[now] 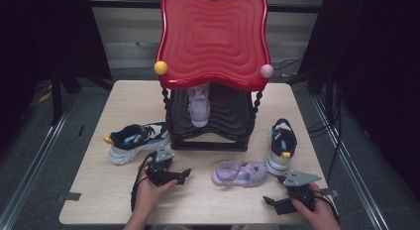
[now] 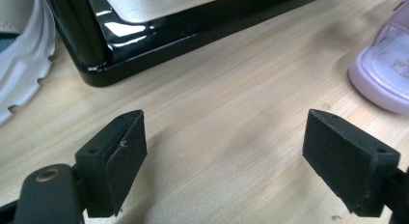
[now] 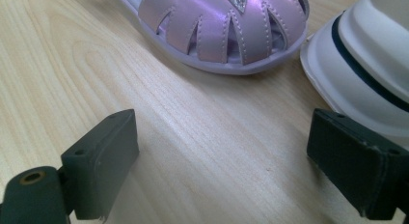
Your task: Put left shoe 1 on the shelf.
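- Purple sandal [image 1: 239,173] lies flat on the table [image 1: 89,190], front of the black shoe rack [image 1: 210,136], slightly right of its centre. Its toe nearly touches the white-and-navy sandal [image 1: 281,146] on the right; can't tell whether they actually touch.
- Handling, my read: light, small, soft strappy upper, glossy synthetic so a bit slippery. Sole rim is the stiffer part. Straps will squash if pinched, not fragile.
- Best hold is probably across the sole sides at midfoot, or on the heel strap loop. Avoid the sparkly star on the toe.
- Right gripper [image 1: 271,201] sits right-front of the sandal, jaws wide apart, nothing between them. Its own view has the caged toe [image 3: 226,26] just ahead, white sole [image 3: 357,69] to the right.
- Left gripper [image 1: 184,174] is left of the sandal, in front of the rack, jaws also wide apart and empty. Its view shows the sandal heel end [image 2: 383,74] off to the right and the rack base [image 2: 144,40] ahead.
- Matching purple sandal [image 1: 199,105] already stands on the rack's lower shelf, under the red top tray [image 1: 213,36].
- Navy sneaker [image 1: 136,141] is left of the rack, touching or just beside its base.
- Surface: pale wood-grain tabletop, smooth, low friction; the sandal may slide when nudged.
- Room: grey floor, dark curtains on both sides, cables behind the rack to the right.
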Action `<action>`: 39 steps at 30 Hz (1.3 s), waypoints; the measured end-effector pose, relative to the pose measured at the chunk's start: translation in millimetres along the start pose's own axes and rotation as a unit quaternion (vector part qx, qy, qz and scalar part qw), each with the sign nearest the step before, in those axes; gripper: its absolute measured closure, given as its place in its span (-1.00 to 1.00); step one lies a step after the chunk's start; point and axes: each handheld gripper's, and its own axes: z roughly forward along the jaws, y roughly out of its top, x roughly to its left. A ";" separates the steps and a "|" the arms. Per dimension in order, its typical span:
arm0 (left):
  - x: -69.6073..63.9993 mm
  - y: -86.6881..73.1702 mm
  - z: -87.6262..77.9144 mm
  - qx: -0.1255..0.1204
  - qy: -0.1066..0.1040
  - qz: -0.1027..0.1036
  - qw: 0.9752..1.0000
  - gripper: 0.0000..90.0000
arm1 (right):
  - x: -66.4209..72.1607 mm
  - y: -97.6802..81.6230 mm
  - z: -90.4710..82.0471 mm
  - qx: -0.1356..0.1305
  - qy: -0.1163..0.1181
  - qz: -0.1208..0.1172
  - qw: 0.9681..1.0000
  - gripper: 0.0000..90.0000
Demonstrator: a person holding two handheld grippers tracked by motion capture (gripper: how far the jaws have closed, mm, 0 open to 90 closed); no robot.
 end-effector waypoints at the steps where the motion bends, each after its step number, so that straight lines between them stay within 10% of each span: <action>1: -0.2 -0.6 0.4 0.001 0.000 -0.001 1.000 -0.66 | 0.0 0.0 0.0 0.000 0.000 0.000 1.000 -0.78; 20: 0.3 -3.0 1.4 0.029 0.020 0.059 0.998 -0.68 | 8.8 16.8 -0.9 0.007 -0.002 0.024 1.000 -0.67; 30: 0.4 -2.9 1.5 0.029 0.020 0.059 0.998 -0.69 | 11.9 32.3 0.6 -0.001 0.026 0.036 0.999 -0.14; 39: 0.6 -2.8 1.4 0.031 0.019 0.062 0.997 -0.69 | 5.0 43.2 3.6 -0.008 -0.008 0.022 1.000 0.26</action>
